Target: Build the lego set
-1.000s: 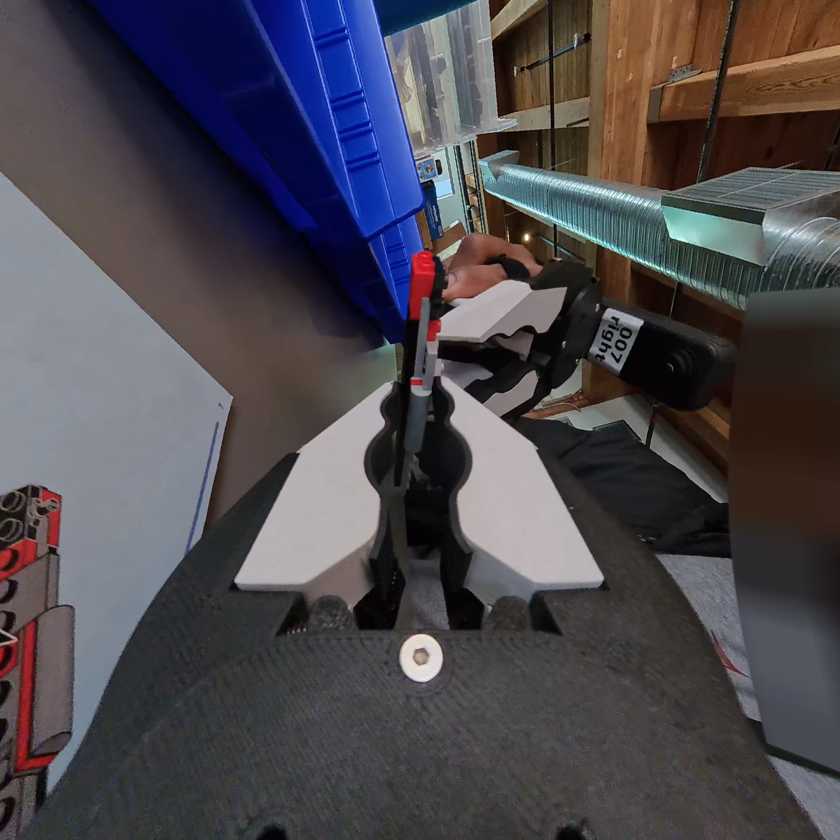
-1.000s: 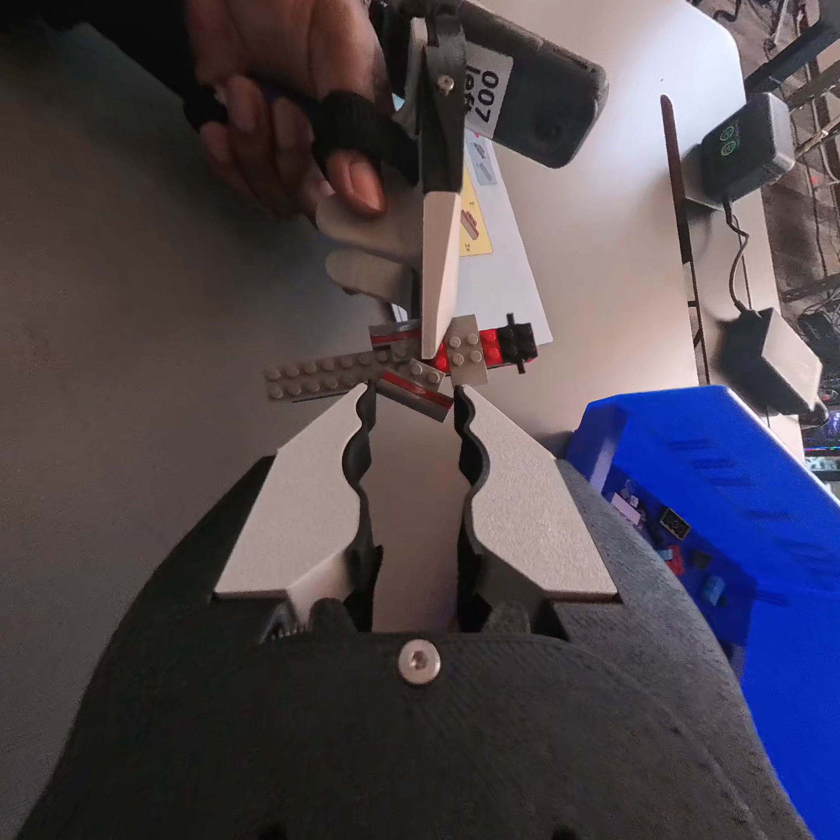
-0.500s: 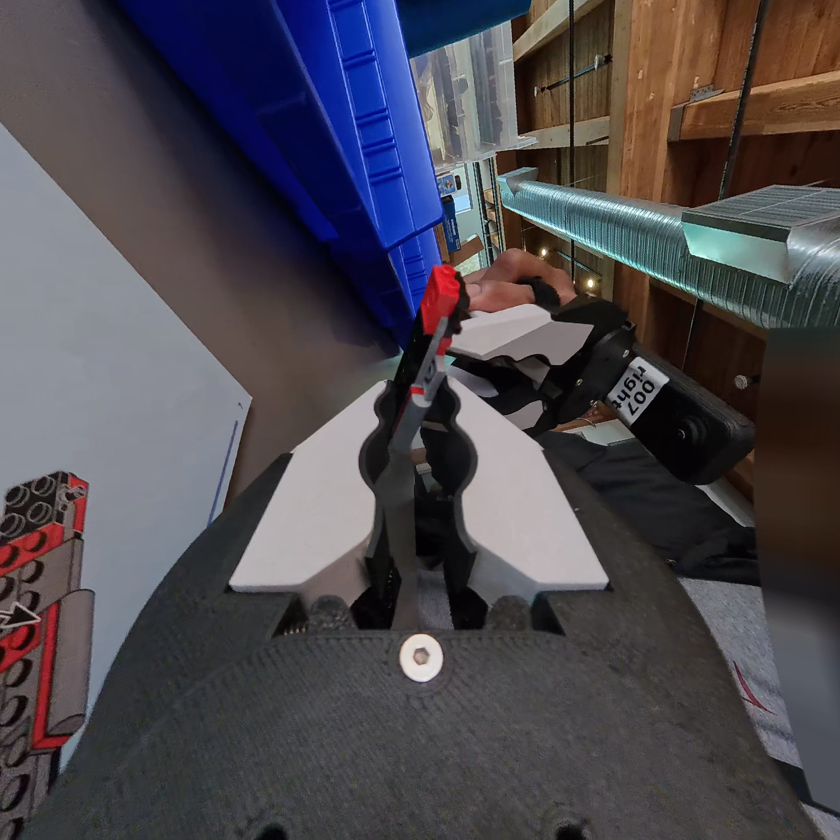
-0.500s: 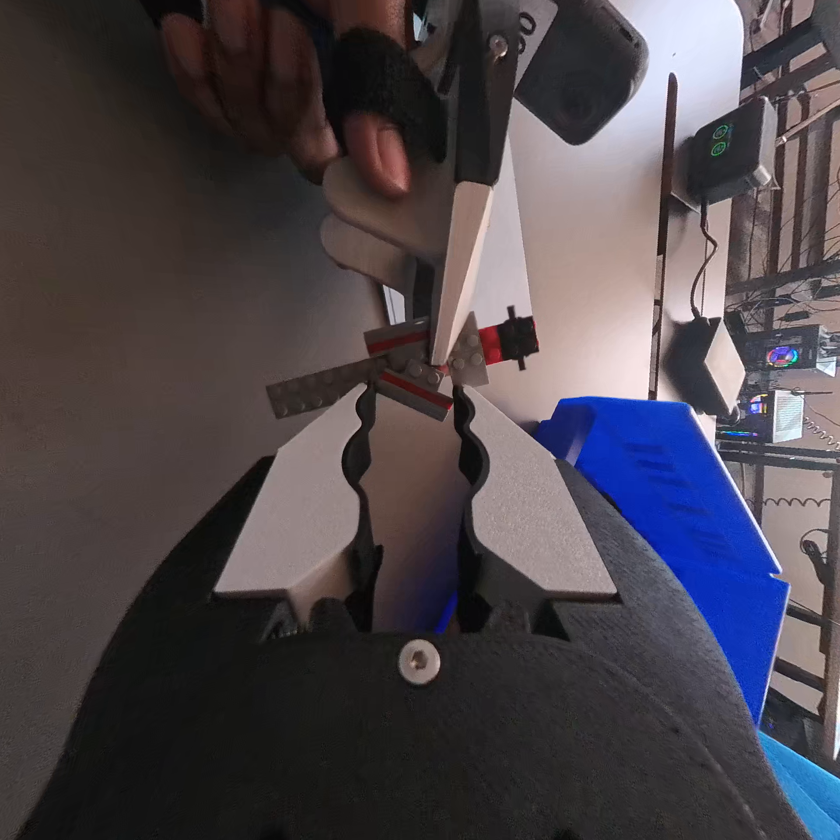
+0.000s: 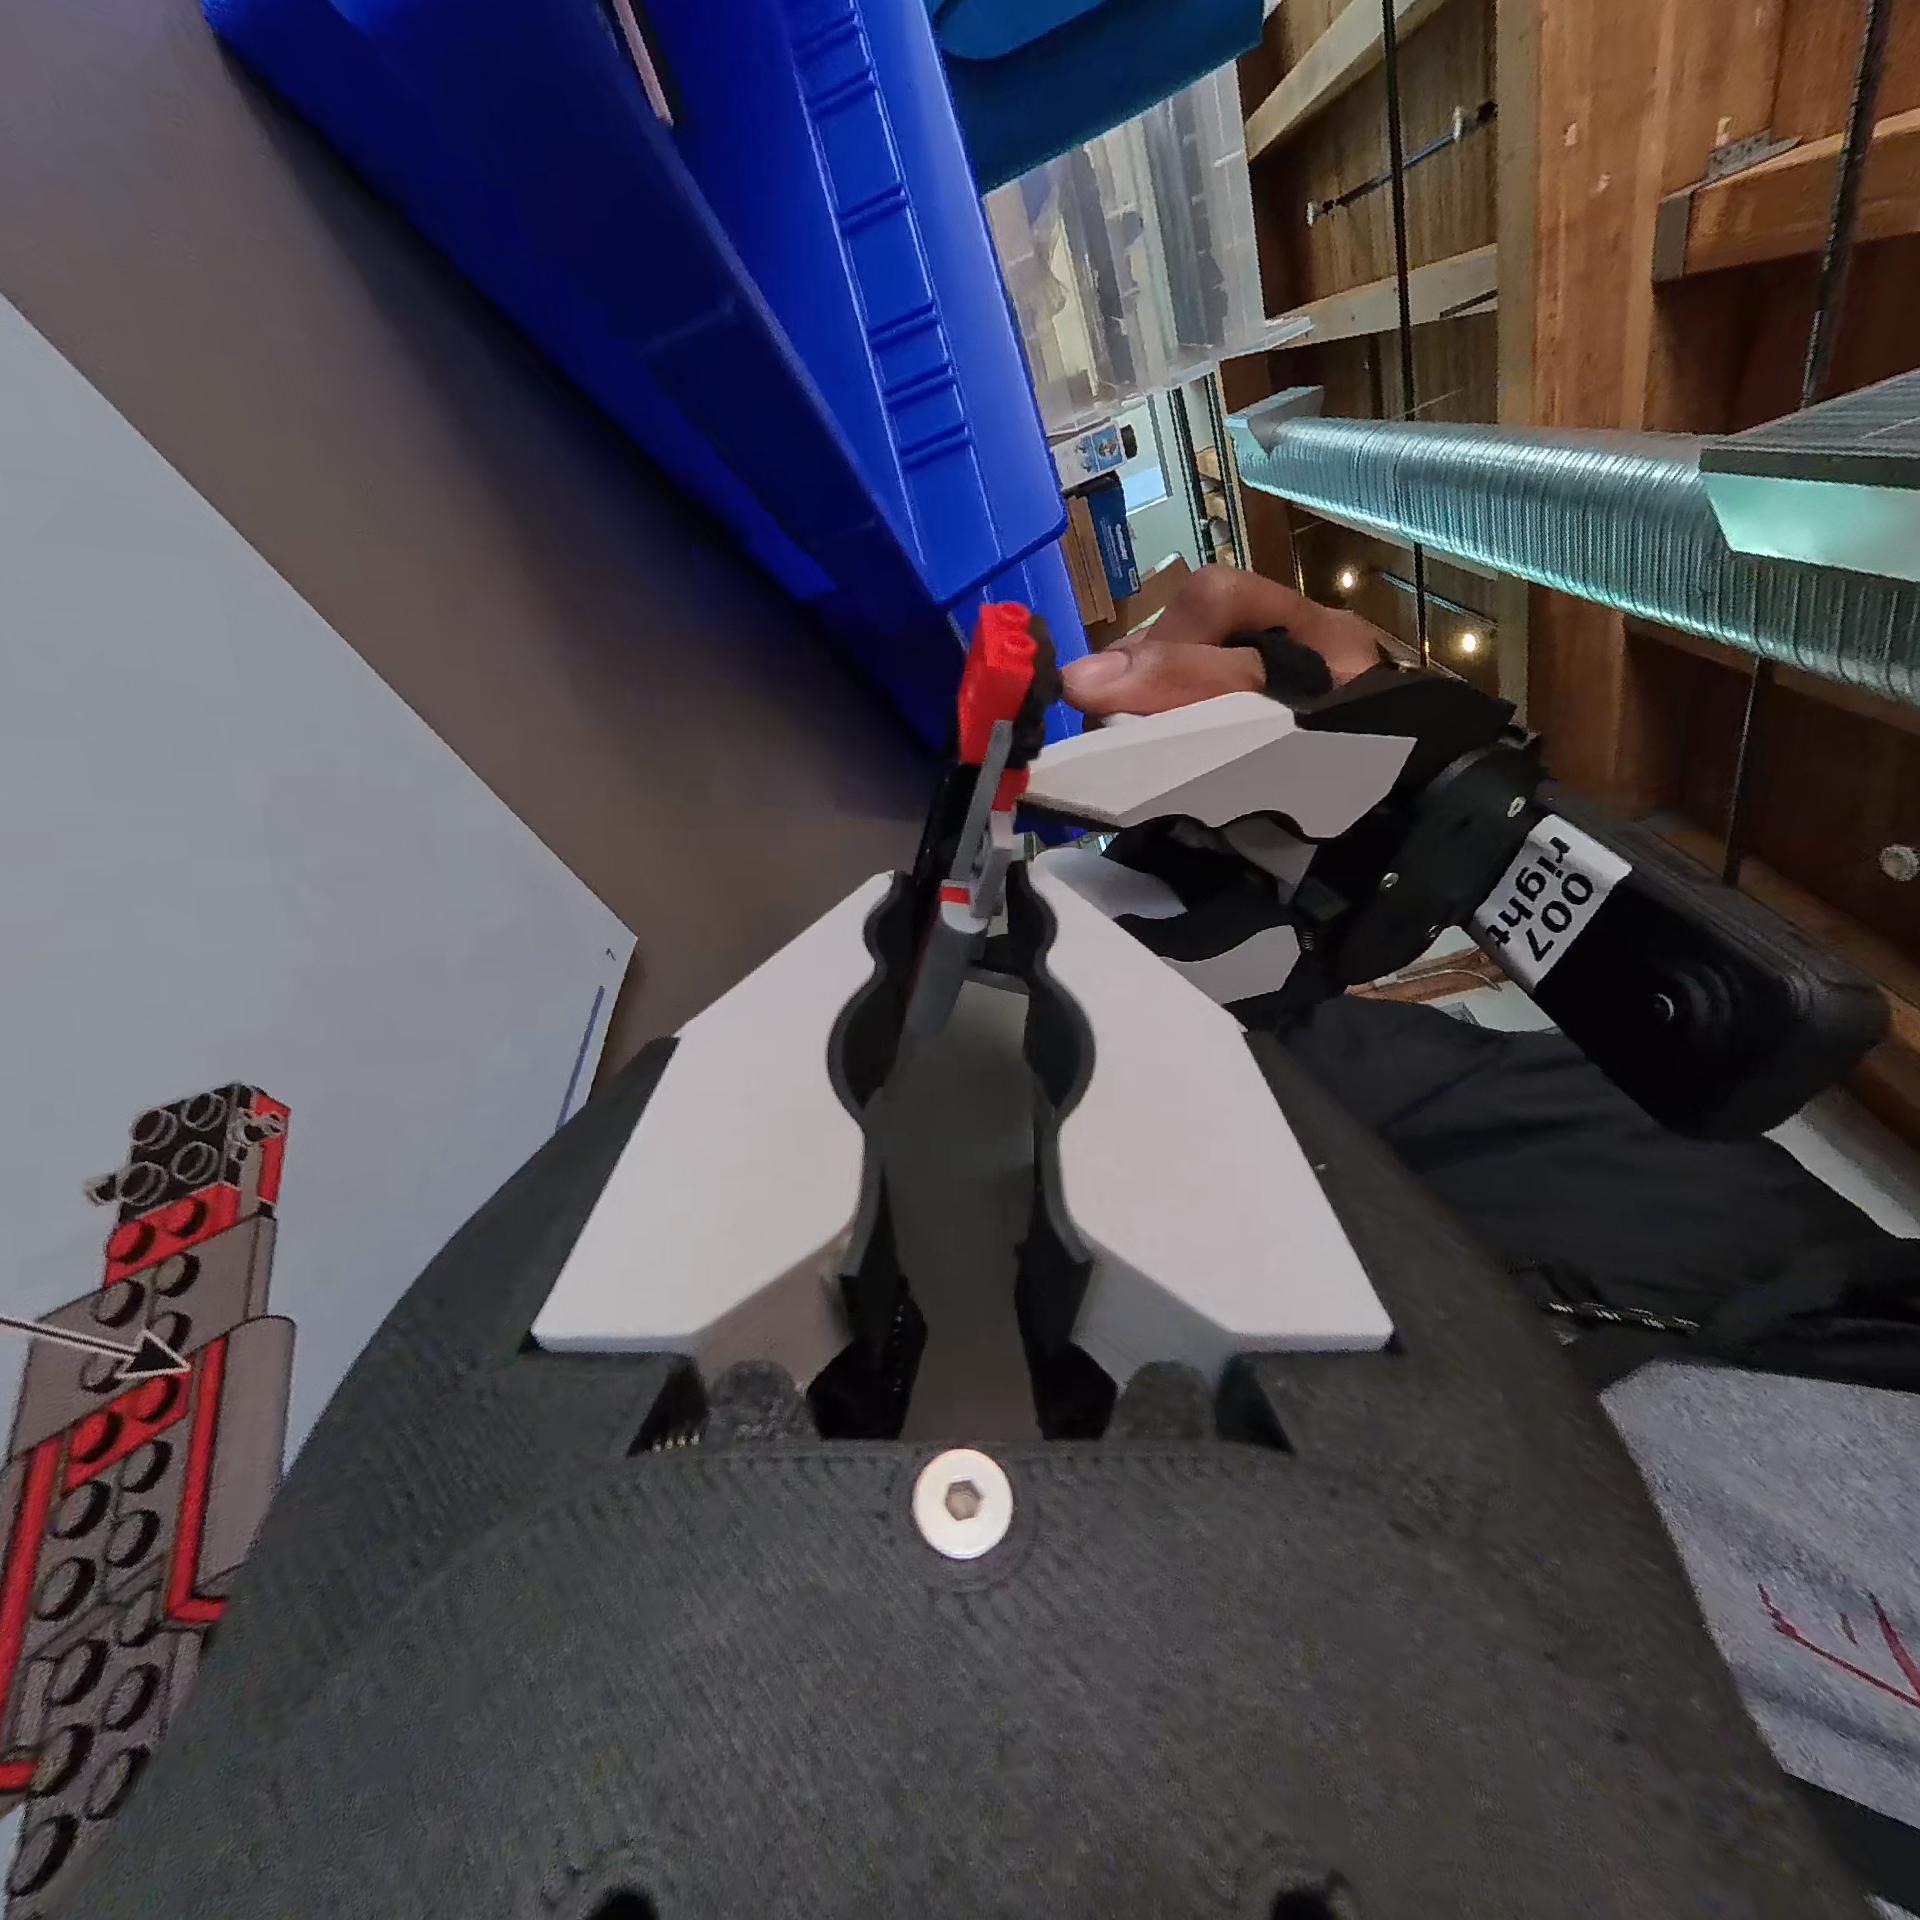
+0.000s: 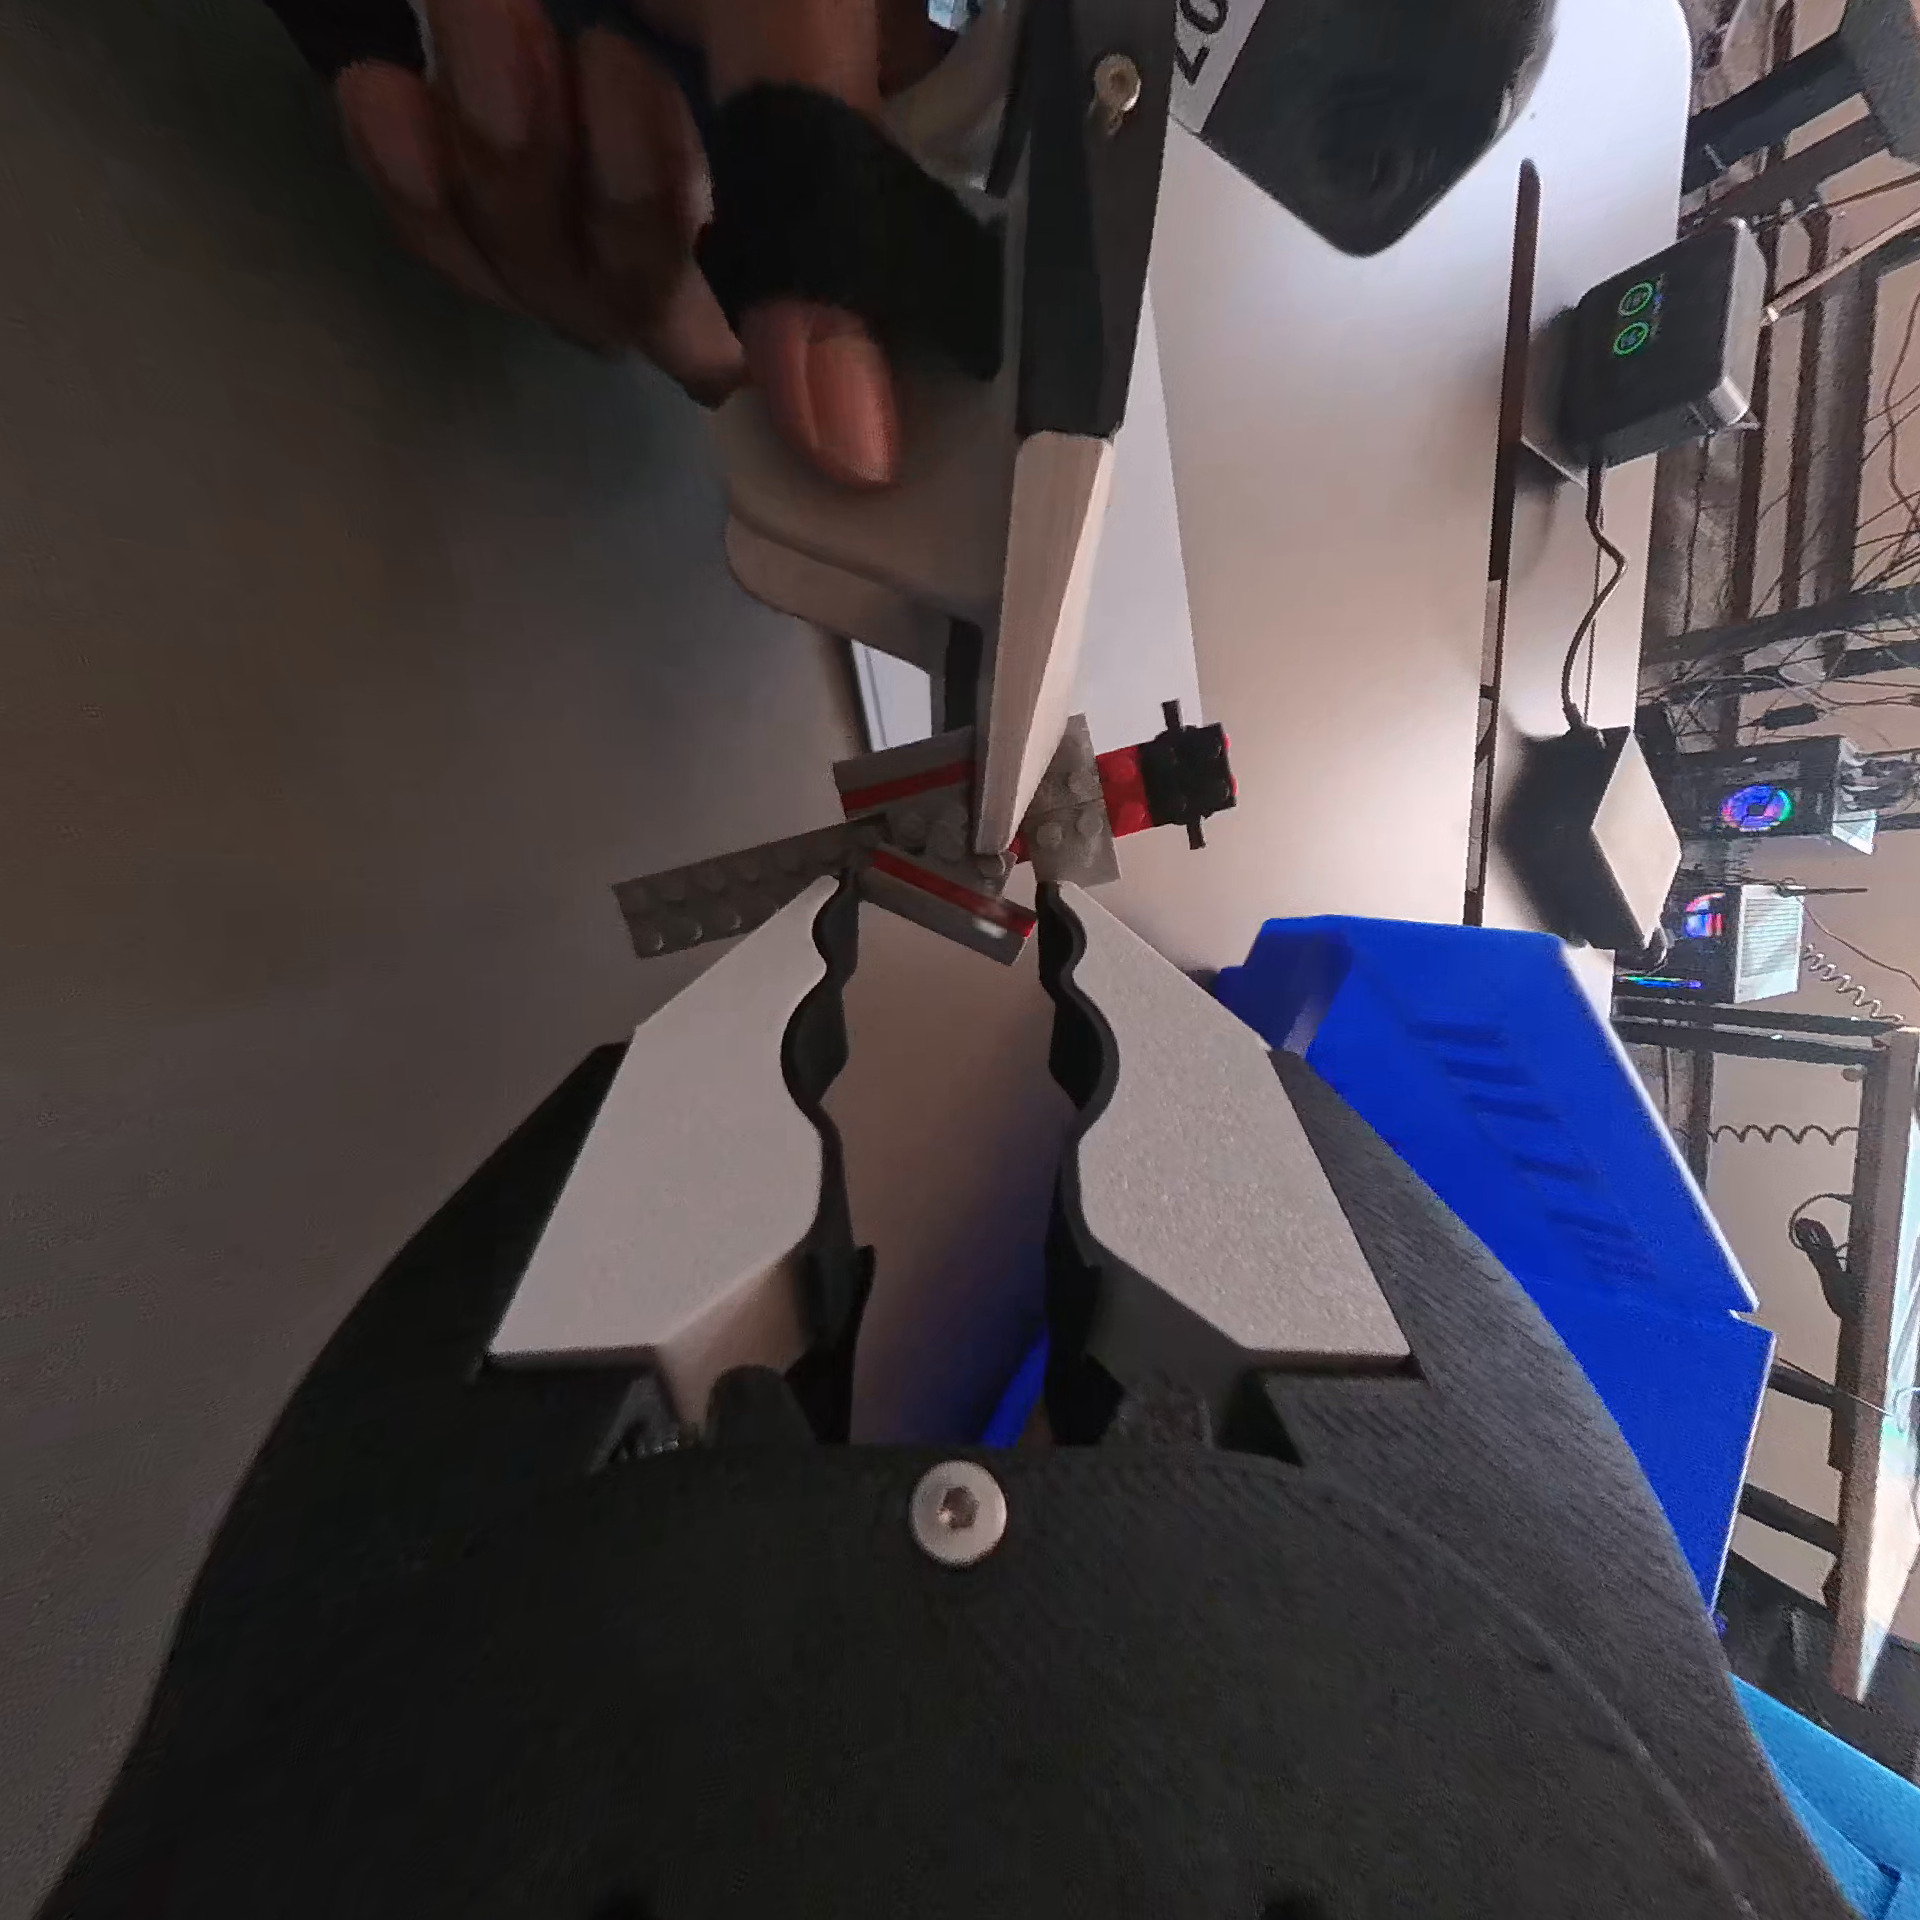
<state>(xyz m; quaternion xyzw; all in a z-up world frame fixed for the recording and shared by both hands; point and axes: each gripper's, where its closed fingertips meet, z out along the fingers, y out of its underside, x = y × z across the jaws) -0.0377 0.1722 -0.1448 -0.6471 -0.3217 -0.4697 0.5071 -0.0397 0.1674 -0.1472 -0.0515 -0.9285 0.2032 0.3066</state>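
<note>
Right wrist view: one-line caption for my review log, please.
Left tool pinches a grey, red and black lego model from above while the open right tool flanks its slanted striped piece, blue bin alongside.

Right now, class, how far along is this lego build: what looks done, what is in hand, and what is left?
Done: a small lego assembly of grey plates, red-striped pieces and a red-and-black end is joined. In hand: the left hand-held gripper pinches it; the right hand-held gripper straddles one striped piece, grip unclear. Left: seating that piece, probably; the instruction page lies open, remaining steps unknown.
</note>
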